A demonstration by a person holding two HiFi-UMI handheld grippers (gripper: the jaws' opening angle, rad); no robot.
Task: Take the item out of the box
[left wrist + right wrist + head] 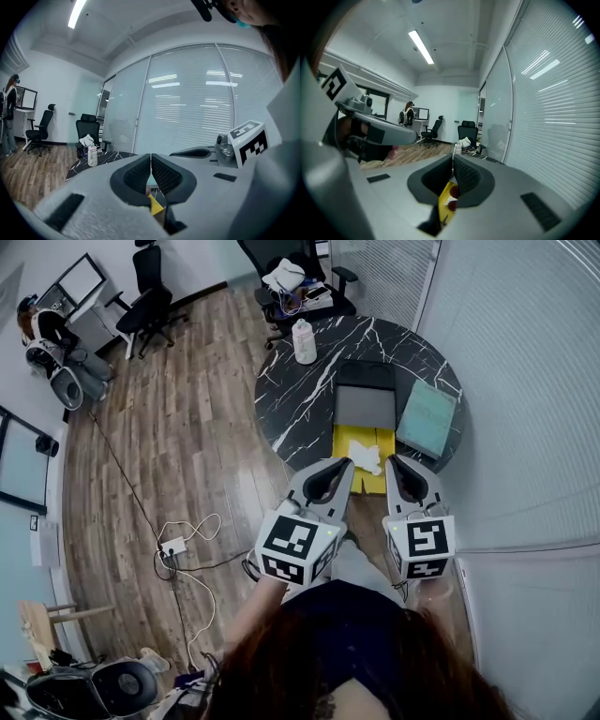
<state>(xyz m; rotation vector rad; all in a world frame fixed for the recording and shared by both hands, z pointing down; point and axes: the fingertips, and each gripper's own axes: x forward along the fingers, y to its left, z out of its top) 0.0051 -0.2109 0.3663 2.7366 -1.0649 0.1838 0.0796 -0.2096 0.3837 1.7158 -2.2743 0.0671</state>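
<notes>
On the round black marble table [300, 399] lies a flat box [366, 409] with a grey inside and a dark flap at its far end. A yellow part [354, 442] lies at its near end with a crumpled white item [367, 457] on it. My left gripper [345, 465] hovers at the yellow part's near left, jaws shut. My right gripper [392, 463] is level with it on the right, also shut. In the left gripper view the pads [140, 174] meet with nothing between them, yellow [156, 204] showing below. The right gripper view shows pads [465, 176] touching above yellow [446, 199].
A teal pad [427, 416] lies right of the box, and a white bottle [305, 341] stands at the table's far edge. Behind the table is an office chair [295, 282] with things on it. Cables [183, 549] run over the wood floor. A person [42, 329] stands far left.
</notes>
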